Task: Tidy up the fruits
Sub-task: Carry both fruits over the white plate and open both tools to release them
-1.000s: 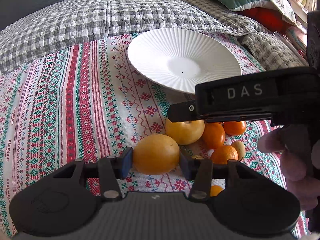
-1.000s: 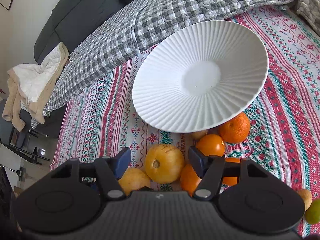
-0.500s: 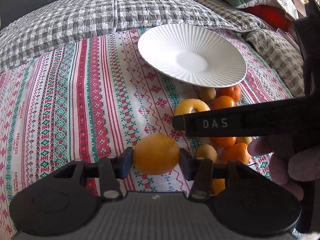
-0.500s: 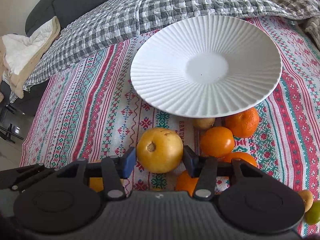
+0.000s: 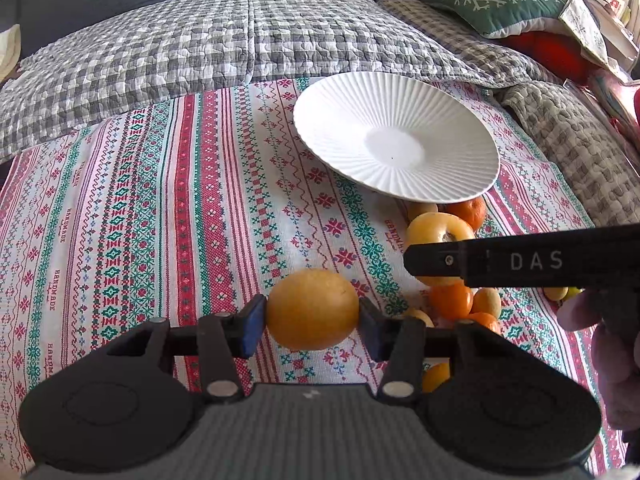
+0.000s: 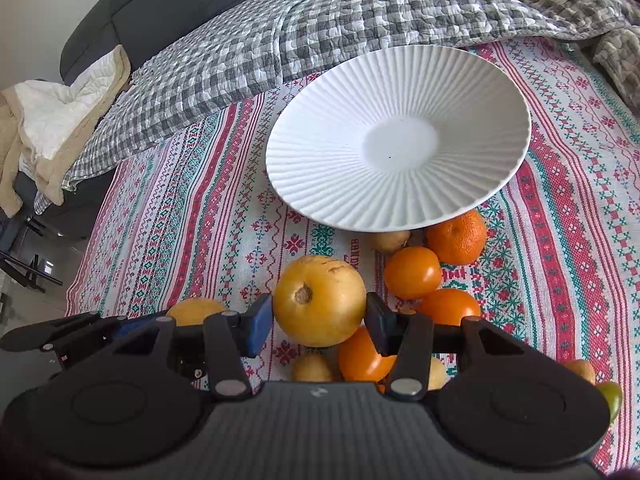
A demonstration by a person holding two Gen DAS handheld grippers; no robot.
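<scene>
Both grippers loaded, nothing on the white plate (image 6: 320, 184) yet.

Left gripper (image 5: 312, 320): pads clamped on a smooth yellow-orange fruit (image 5: 313, 309), held clear of the cloth, near side of the plate and to its left. Its long axis runs pad to pad, so it is gripped end-on across the longest dimension. No stem or calyx visible, so I can't tell which way it points.

Right gripper (image 6: 319, 320): jaws have just closed and now clamp a rounder yellow fruit (image 6: 319, 301), also on the plate's near side. Stem scar faces the camera, slightly left. Near-spherical, no clear long axis.

Risks:
1. Left fruit is pinched at its 2 tapered ends with small contact patches. Any tilt or jolt could let it spin about the pad axis or squirt out.
2. The right fruit sits directly over the orange pile (image 6: 412, 272) by the plate's near rim. If dropped, it knocks the pile and they roll across the striped cloth (image 6: 192, 216).
3. The plate's far edge rests higher than its near edge, apparently propped on bedding, so round fruit could roll out over the low near rim.
4. The right gripper's arm crosses close to the left fruit's path to the plate, so a clash is likely if both move at once.
</scene>
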